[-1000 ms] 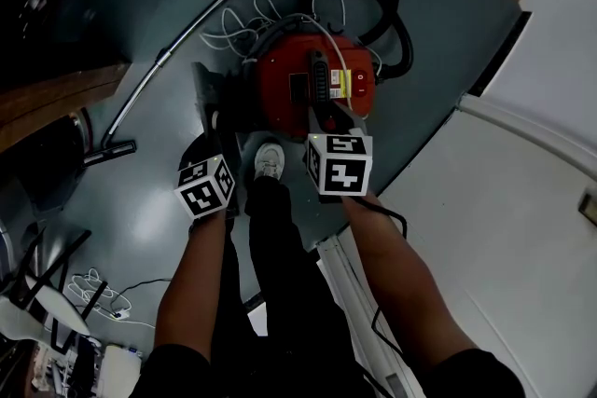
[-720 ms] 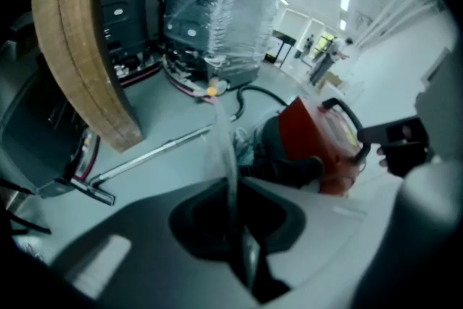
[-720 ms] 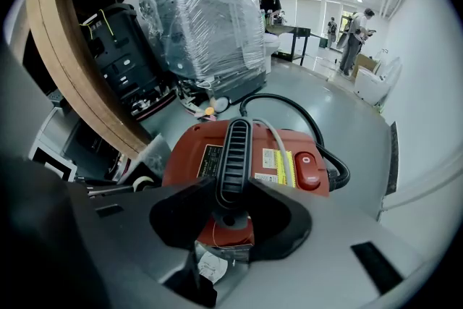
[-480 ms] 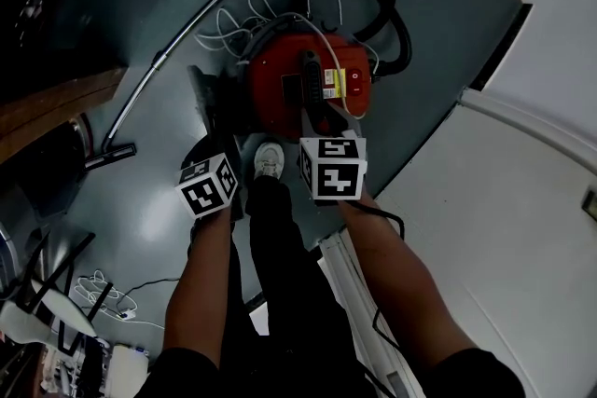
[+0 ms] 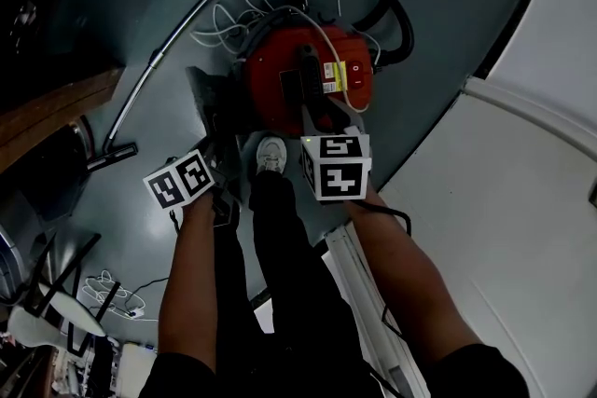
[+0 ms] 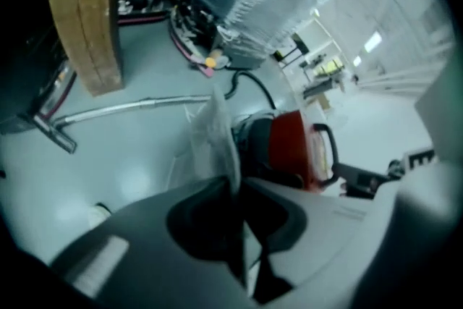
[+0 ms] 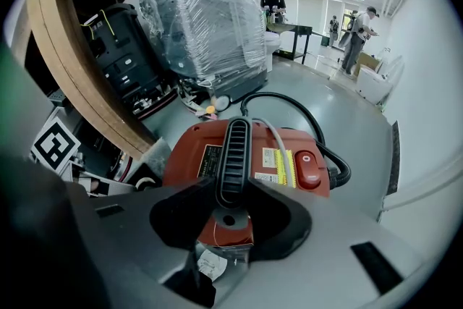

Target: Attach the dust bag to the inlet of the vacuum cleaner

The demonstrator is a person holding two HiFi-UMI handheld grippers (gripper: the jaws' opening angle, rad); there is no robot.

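Right gripper [image 7: 231, 193] jaws clamped on the vacuum cleaner [image 7: 286, 155] handle [image 7: 233, 148]. Left gripper [image 6: 237, 192] jaws pinched on the dust bag [image 6: 214, 132], off the floor [image 5: 448, 23] beside the vacuum cleaner, not yet on the inlet. We'd steady the body, square the bag's opening and push straight.

Both forearms reached steeply down from the head view's lower edge, the left forearm [image 5: 191, 284] and right forearm [image 5: 401, 266] on either side of the person's leg [image 5: 280, 256]. The left gripper [image 6: 235, 184] had its jaws drawn together on a thin, pale dust bag [image 6: 215, 137], and its marker cube [image 5: 179, 182] sat tilted. The right gripper [image 7: 233, 192] pointed down with its jaws closed on the black ribbed handle [image 7: 233, 148], its cube [image 5: 334, 167] squarely upright.
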